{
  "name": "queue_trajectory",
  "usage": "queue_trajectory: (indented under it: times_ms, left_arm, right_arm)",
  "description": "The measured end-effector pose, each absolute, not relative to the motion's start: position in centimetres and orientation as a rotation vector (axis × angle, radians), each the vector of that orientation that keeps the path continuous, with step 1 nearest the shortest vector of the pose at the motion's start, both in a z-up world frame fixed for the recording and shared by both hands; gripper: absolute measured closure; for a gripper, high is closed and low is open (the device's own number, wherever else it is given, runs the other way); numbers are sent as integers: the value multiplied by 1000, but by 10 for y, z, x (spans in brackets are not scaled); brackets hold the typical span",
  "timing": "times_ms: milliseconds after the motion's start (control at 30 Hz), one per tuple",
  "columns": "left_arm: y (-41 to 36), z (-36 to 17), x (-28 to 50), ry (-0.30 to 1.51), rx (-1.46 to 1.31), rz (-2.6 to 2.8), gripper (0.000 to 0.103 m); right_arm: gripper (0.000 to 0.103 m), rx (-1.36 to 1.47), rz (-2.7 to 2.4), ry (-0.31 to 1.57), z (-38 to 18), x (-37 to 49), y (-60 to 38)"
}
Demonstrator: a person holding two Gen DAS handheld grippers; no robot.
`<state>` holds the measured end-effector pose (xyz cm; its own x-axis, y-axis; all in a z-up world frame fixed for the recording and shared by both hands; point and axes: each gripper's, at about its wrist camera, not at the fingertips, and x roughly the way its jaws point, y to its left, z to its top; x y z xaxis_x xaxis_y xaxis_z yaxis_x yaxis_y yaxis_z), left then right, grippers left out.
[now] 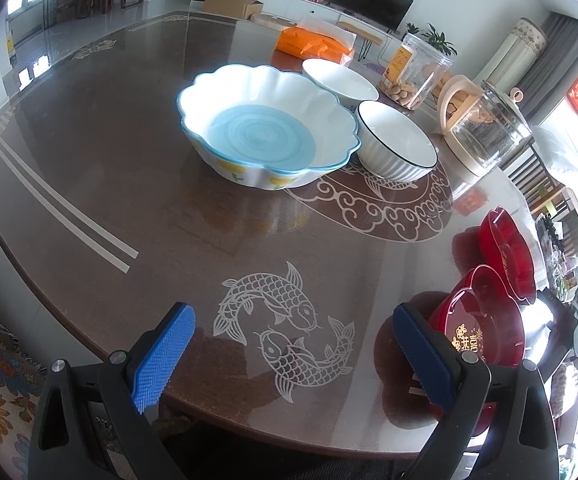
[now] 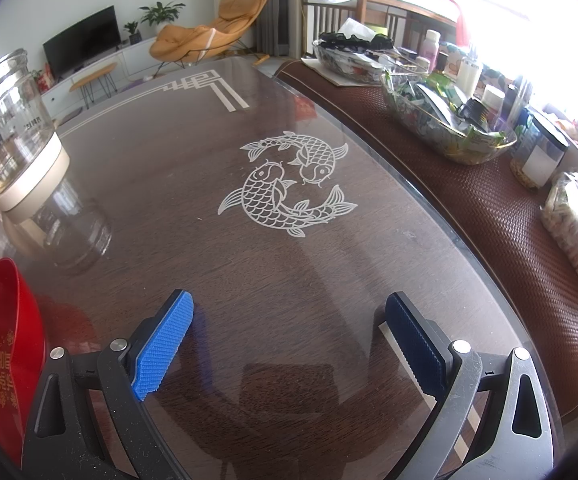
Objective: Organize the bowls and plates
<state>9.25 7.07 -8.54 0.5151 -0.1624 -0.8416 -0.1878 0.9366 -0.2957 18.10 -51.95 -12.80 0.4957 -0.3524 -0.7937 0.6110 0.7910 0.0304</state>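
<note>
A large scalloped white bowl with a blue centre (image 1: 267,126) sits mid-table in the left wrist view. Two white bowls stand right behind it: a ribbed one with a dark rim (image 1: 397,142) and a plain one (image 1: 339,82). Two red flower-shaped dishes lie at the right, one near (image 1: 485,320) and one farther (image 1: 509,254). My left gripper (image 1: 293,356) hovers open above the table's near edge, its right finger next to the near red dish. My right gripper (image 2: 289,346) is open over bare table, with a red dish (image 2: 5,344) at its left.
A glass jar on a cream base (image 1: 489,128) (image 2: 9,128) and a clear cookie jar (image 1: 415,72) stand behind the bowls, with an orange bag (image 1: 315,42) further back. Glass trays of clutter (image 2: 445,116) sit on a woven-topped bench (image 2: 489,216) right of the table.
</note>
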Motion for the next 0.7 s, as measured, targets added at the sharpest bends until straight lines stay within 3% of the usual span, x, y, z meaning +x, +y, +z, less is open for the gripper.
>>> queue_trajectory:
  times_ms: [333,700]
  left_arm:
    - [49,-79,106,1024,-269,-20,4]
    - [-48,-38,158,1048,1,-381,4]
  right_arm:
    - [4,328,-596,873,-129,182,-520]
    - [4,328,-596,873,-128,181,-520]
